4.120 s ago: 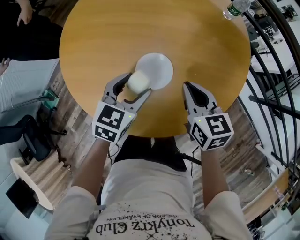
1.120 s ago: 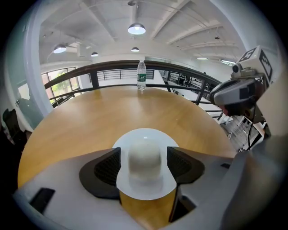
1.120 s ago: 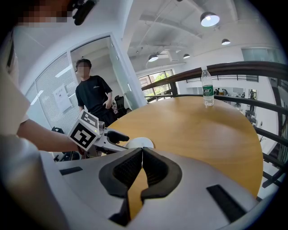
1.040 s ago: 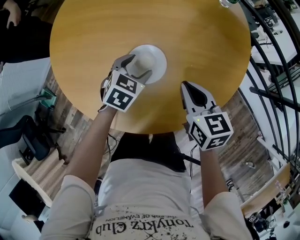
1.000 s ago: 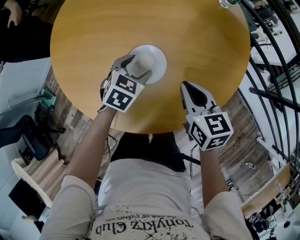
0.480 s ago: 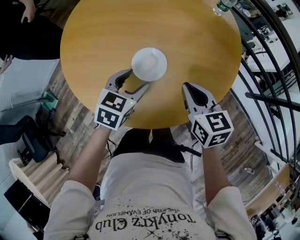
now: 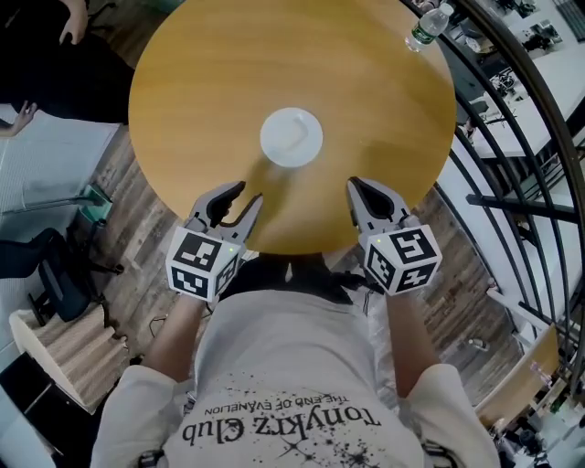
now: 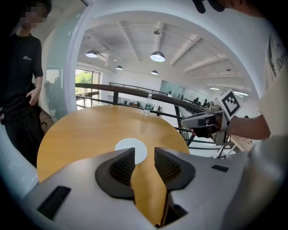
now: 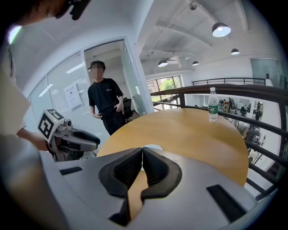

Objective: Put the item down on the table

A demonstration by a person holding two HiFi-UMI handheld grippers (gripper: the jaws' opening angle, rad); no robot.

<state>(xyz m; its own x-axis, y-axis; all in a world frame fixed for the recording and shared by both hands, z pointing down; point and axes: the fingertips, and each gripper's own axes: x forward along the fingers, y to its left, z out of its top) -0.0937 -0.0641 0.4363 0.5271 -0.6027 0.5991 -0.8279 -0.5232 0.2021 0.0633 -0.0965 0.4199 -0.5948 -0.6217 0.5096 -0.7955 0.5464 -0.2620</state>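
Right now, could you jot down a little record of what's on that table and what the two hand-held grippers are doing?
Table: round, wooden
On it: white round item near the middle; water bottle at the far edge
Left hand-held gripper: over the near edge, apart from the item; jaws partly apart, have just been closing, nothing between them
Right hand-held gripper: over the near edge; jaws together, empty
Task status: item rests on the table, free of both grippers

Left gripper (image 7: 245,194) jaws, empty, have just been closing; right gripper (image 7: 355,186) jaws together
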